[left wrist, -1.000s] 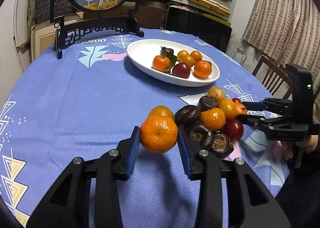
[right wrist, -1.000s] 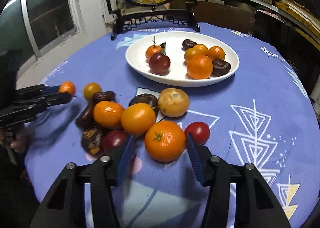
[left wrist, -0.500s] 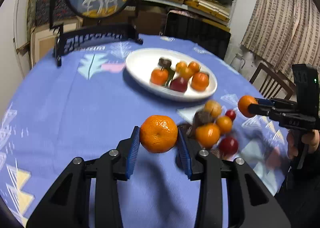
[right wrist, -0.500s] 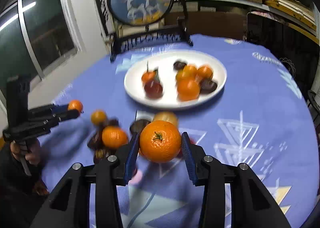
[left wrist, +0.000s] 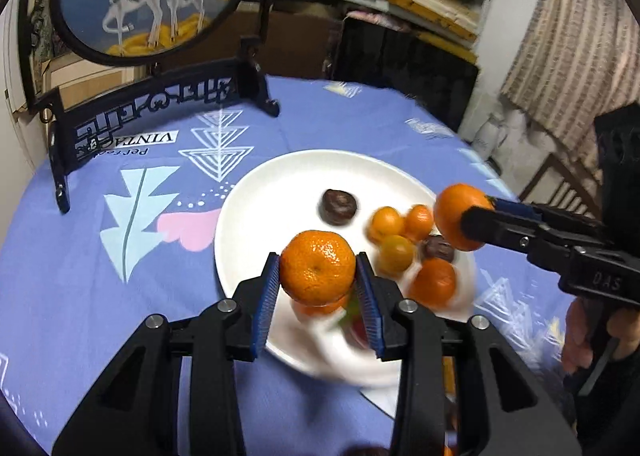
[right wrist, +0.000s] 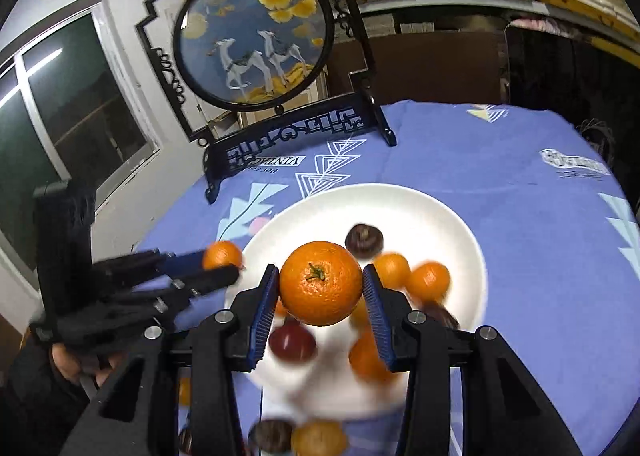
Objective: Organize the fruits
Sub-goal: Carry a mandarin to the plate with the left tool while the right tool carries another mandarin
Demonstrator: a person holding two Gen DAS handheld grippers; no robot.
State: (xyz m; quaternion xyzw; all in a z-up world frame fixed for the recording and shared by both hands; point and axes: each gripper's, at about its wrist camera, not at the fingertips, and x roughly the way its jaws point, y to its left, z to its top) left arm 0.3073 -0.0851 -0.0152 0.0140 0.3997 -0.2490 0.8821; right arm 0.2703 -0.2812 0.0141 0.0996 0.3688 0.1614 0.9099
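my left gripper [left wrist: 317, 282] is clamped on a mandarin [left wrist: 317, 267] held above the near left rim of the white plate [left wrist: 280, 191], and my right gripper [right wrist: 320, 292] pinches a second mandarin [right wrist: 320, 282] over the plate's middle, stem facing the camera. under them the plate holds small oranges [left wrist: 386, 221], a dark passion fruit [left wrist: 338, 206] and a red fruit [right wrist: 291, 340], partly blurred. beyond stands a round deer screen [right wrist: 256, 39] on the blue tablecloth [left wrist: 100, 276].
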